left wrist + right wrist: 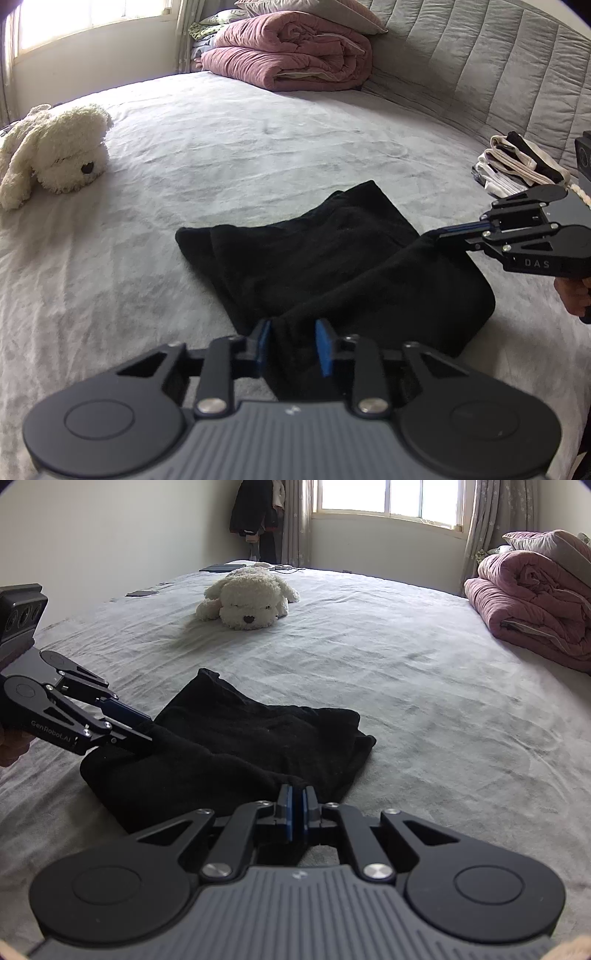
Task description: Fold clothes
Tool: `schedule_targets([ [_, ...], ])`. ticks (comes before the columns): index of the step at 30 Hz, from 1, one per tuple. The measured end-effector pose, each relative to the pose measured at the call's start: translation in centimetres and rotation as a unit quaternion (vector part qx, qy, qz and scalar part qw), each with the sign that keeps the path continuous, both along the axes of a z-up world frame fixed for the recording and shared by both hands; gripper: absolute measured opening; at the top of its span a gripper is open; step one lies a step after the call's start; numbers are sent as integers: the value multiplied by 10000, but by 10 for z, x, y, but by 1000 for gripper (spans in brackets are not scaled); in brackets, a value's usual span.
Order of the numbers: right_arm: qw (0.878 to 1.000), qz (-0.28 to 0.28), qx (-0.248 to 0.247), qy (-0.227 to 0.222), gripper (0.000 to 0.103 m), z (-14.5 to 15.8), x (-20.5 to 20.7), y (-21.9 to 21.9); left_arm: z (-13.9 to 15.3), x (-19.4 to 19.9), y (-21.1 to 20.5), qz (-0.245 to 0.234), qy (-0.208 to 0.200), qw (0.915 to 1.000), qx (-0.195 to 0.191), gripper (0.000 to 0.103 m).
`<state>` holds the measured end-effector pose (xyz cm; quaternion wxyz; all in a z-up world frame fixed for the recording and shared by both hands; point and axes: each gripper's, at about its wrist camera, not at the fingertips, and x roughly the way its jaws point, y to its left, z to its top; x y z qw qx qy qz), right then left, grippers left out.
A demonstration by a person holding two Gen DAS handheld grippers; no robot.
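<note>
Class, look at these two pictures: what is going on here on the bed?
A person with a gripper in each hand is folding a black garment on a grey bed. The right gripper is shut on one corner of it. The left gripper has its jaws slightly apart with cloth between them. A white plush dog and a folded pink quilt lie farther off.

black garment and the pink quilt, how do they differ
The black garment lies low and loosely folded; the pink quilt is a thick, puffy stack. The right gripper is shut on the garment's edge; the quilt only bears a pillow. Both rest on the grey bed.
</note>
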<state>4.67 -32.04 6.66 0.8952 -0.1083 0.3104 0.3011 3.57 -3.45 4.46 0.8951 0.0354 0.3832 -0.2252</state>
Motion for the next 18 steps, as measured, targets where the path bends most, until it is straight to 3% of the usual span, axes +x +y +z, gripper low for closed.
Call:
schedule_targets([
  [7,10000,4,-54,20,6,-3,0,1,-1,2,3,211,140,9997,2,20],
  [12,10000,3,-67,20,6,-3,0,2,-1,-6,-6,215,-22,9994,281,9],
  [18,10000,-19,-78,-46,6,-3,-2,3,2,-9,-10,304,-149,9985,437,5],
])
